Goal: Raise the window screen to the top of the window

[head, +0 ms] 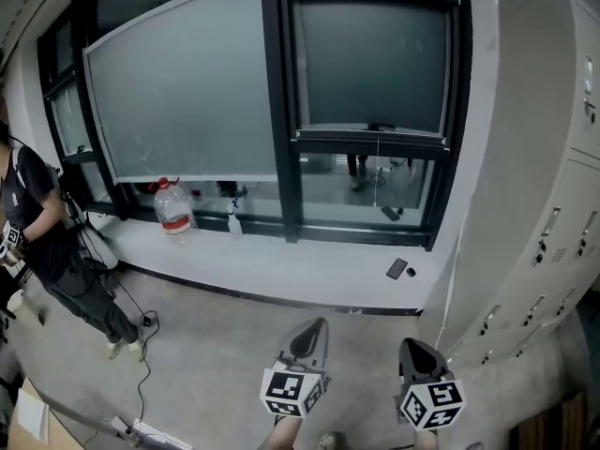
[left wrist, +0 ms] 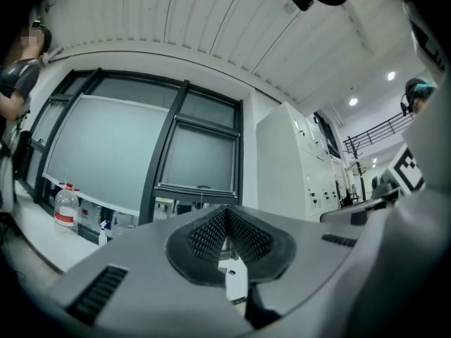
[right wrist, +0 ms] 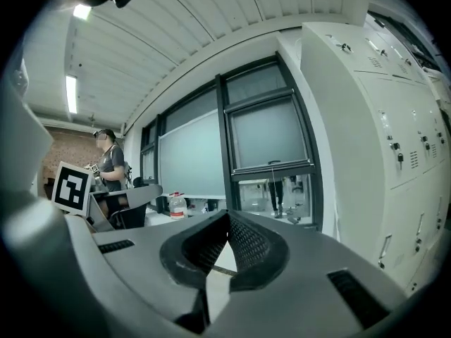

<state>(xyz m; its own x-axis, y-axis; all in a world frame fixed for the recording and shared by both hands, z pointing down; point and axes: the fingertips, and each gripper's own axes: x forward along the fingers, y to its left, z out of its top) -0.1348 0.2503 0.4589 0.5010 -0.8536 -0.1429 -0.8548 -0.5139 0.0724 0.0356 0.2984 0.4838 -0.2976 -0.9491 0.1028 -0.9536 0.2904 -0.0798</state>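
Grey window screen [head: 370, 64] sits partway down, btm pane [head: 361, 190] uncovered.

An office or lab workroom: grey metal lockers [head: 553, 204] stand right of the right hand-held gripper [head: 417, 347], dark-framed windows [head: 281, 92] ahead of it, a slatted ceiling [right wrist: 176, 20] with strip lights [right wrist: 71, 94] overhead, bare floor [head: 206, 345] below.

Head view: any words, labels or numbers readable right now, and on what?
No text can be read in any view.
Red label on bottle: too blurred to read.
Any door tags on lockers: too small to read.
Markers on left gripper and right gripper: black-and-white square patterns only, no letters or numbers.
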